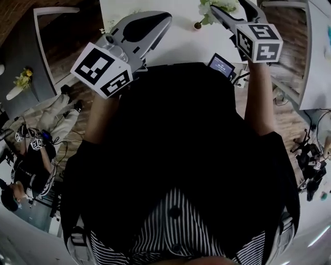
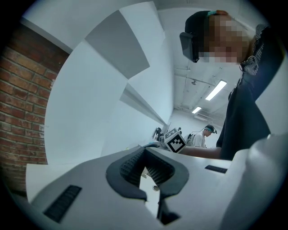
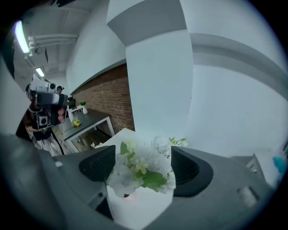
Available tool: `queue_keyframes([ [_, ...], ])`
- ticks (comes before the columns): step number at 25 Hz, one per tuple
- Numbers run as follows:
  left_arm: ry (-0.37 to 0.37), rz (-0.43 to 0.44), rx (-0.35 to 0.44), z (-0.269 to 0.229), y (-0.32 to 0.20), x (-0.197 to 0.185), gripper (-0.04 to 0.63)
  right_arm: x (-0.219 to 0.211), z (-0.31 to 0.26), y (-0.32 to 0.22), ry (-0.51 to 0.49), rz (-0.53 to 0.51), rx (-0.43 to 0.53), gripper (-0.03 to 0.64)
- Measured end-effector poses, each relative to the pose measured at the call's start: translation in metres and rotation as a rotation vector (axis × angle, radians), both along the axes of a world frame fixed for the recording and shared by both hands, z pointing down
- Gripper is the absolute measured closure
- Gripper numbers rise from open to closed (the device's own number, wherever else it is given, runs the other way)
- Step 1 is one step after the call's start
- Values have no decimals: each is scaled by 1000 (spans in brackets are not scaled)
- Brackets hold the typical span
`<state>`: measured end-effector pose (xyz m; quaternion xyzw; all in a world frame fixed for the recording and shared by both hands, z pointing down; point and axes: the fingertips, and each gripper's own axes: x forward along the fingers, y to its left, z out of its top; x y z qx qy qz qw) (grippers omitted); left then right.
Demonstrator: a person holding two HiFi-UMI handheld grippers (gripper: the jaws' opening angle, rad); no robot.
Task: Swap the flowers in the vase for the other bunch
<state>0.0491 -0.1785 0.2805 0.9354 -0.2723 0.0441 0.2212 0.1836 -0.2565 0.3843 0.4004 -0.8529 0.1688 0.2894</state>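
Striped cloth and a dark top [image 1: 176, 155] fill the head view from centre to 6 o'clock. At 11 o'clock the left gripper [image 1: 166, 18] reaches over the white table [image 1: 181, 49]; its own view shows the pads [image 2: 130, 167] drawn together at their tips with nothing between them. At 1 o'clock the right gripper [image 1: 214, 9] points at the white flowers [image 1: 223, 4]. Its jaws stand wide apart, and the blooms [image 3: 140, 170] sit framed in the gap, clear of either pad.
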Motion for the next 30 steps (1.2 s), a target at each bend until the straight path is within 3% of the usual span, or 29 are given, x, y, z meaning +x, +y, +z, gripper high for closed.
queue_keyframes([
  [10,4,-57,-28,3,5,-14,589,-2,8,-6,-28,-2,-36,239],
  [15,5,-69,-37,7,1,-11,589,46,-26,-6,-364,126,-5,239],
  [17,5,-73,-48,11,-1,-14,589,74,-12,0,-419,171,-23,239],
  [21,24,-72,-59,8,-3,-21,588,84,33,28,-363,138,-98,239],
  [30,-3,-45,-45,7,7,-8,589,18,108,55,-391,23,-244,264],
])
